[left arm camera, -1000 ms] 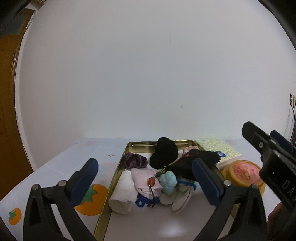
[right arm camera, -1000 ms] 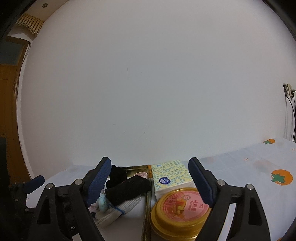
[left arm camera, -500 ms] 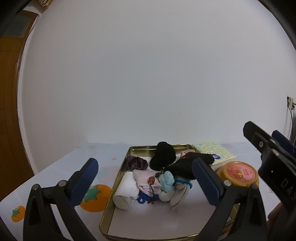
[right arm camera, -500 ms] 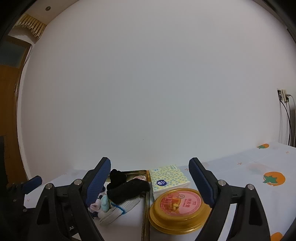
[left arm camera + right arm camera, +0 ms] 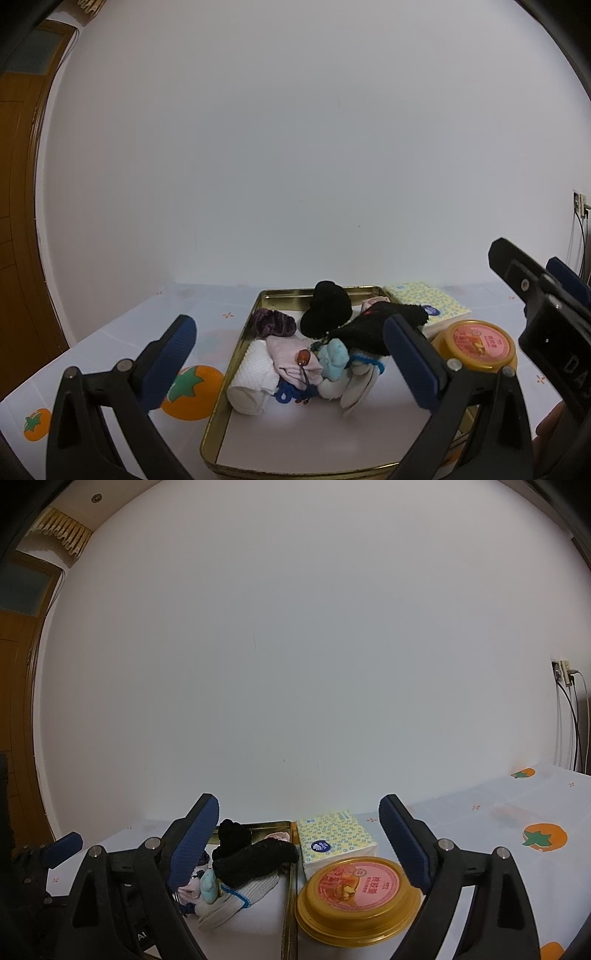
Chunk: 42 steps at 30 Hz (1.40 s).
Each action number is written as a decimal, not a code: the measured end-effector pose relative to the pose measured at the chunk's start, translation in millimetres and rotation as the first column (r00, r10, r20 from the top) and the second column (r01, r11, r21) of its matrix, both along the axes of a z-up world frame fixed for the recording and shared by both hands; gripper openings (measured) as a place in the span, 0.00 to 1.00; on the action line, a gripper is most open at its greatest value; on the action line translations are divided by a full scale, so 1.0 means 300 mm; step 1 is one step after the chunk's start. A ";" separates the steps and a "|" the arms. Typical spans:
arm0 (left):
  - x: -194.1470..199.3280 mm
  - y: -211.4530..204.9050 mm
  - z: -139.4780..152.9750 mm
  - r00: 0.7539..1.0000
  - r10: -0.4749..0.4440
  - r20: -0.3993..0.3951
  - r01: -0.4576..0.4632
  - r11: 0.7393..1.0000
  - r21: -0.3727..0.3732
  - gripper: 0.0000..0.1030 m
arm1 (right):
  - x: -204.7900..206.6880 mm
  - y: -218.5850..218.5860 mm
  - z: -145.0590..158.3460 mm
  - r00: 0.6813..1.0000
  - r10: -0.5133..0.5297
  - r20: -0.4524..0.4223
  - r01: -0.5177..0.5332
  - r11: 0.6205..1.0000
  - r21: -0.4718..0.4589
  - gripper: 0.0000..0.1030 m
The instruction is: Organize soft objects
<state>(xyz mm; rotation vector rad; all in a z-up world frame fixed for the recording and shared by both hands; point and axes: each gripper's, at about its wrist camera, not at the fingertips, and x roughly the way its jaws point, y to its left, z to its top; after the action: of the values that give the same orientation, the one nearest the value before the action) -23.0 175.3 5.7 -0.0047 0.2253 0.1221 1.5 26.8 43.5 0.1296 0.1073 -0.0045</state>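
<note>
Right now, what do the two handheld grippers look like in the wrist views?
The left gripper and right gripper look alike: black plastic frames, silver screw heads, two fingers with ribbed blue pads. In the left view the right gripper's black body carries white lettering, cut off at the edge. No cables or sleeves show.

The round gold tin with a pink lid (image 5: pixel 357 889) carries Chinese characters beside a printed picture, too small to read. The yellow dotted tissue pack (image 5: pixel 334 836) bears a round blue logo with illegible writing. The black body of the right tongs (image 5: pixel 561 343) shows the white letters "DA", cut off at the frame edge
</note>
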 end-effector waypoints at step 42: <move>-0.004 -0.001 0.002 1.000 -0.006 0.005 0.006 1.000 0.001 1.00 | -0.015 -0.003 0.005 1.000 -0.001 0.017 0.001 1.000 -0.004 0.91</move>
<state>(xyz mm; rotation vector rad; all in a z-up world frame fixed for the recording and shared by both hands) -24.2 175.1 6.3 -0.0029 0.2207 0.1160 -3.1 26.0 45.0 0.1257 0.0902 -0.0041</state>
